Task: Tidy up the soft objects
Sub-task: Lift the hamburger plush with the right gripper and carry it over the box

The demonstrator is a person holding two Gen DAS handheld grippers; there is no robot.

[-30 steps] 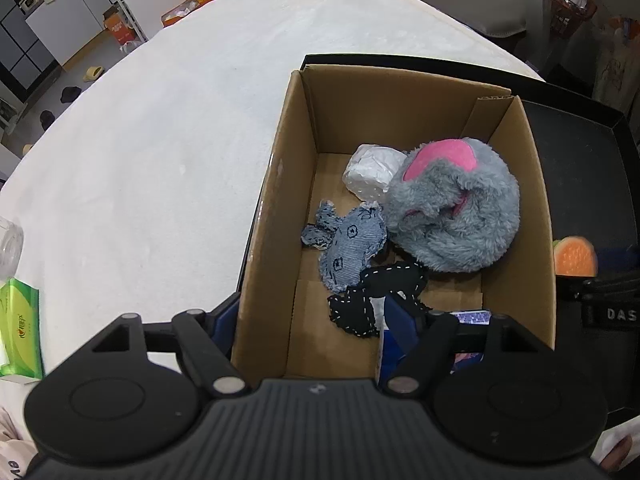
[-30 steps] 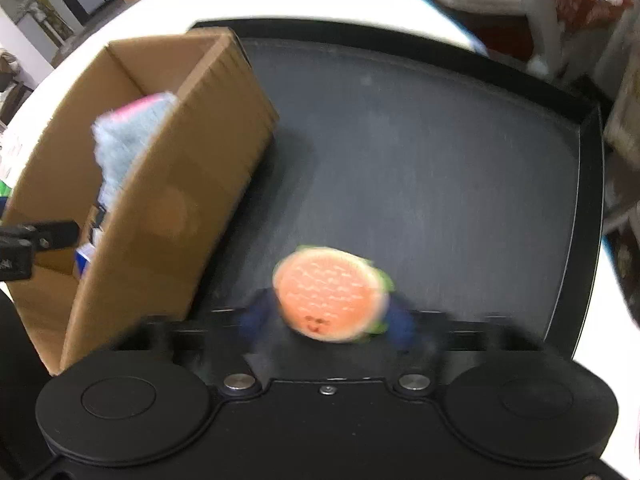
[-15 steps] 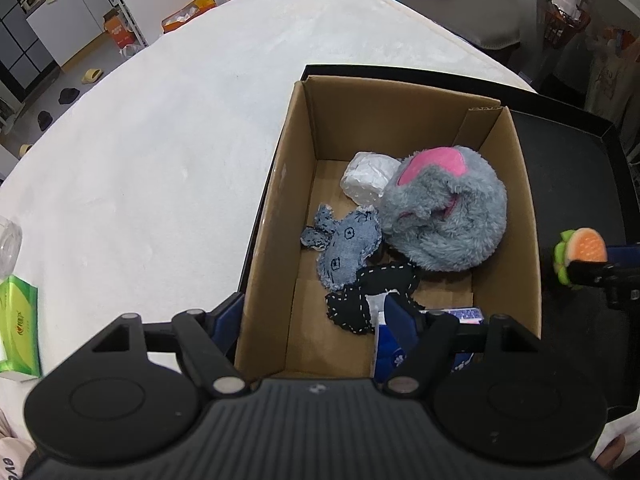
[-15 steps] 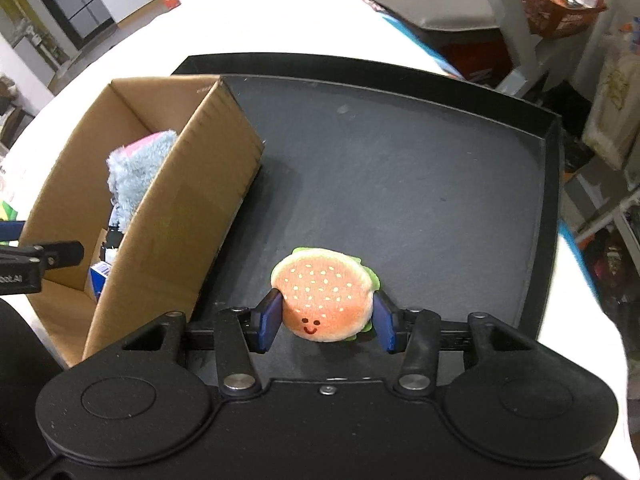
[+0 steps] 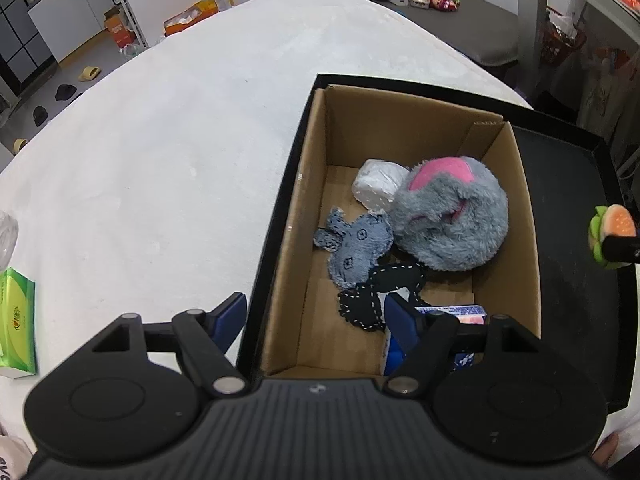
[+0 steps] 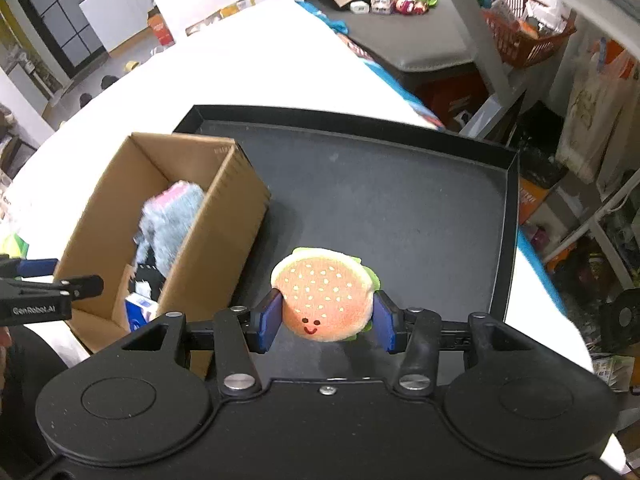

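My right gripper [image 6: 324,320] is shut on a small burger plush [image 6: 324,294] with a smiling face, held above the black tray [image 6: 400,200]. In the left wrist view the burger plush [image 5: 614,226] hangs at the right edge, beside the cardboard box [image 5: 400,120]. The box holds a grey and pink plush [image 5: 452,216], a white bundle [image 5: 378,186], a denim toy [image 5: 354,246], a black stitched cloth piece [image 5: 376,292] and a blue and white packet [image 5: 452,316]. My left gripper [image 5: 316,316] is open, straddling the box's near left wall without pressing it.
The box [image 6: 224,232] stands in the left part of the tray, on a white-covered table [image 5: 160,160]. A green tissue pack [image 5: 16,320] lies at the table's near left. Shelves, an orange basket [image 6: 528,36] and clutter stand beyond the far right.
My right gripper has risen with the burger plush, lifting it off the tray floor. The left gripper has stayed over the box's near left corner.
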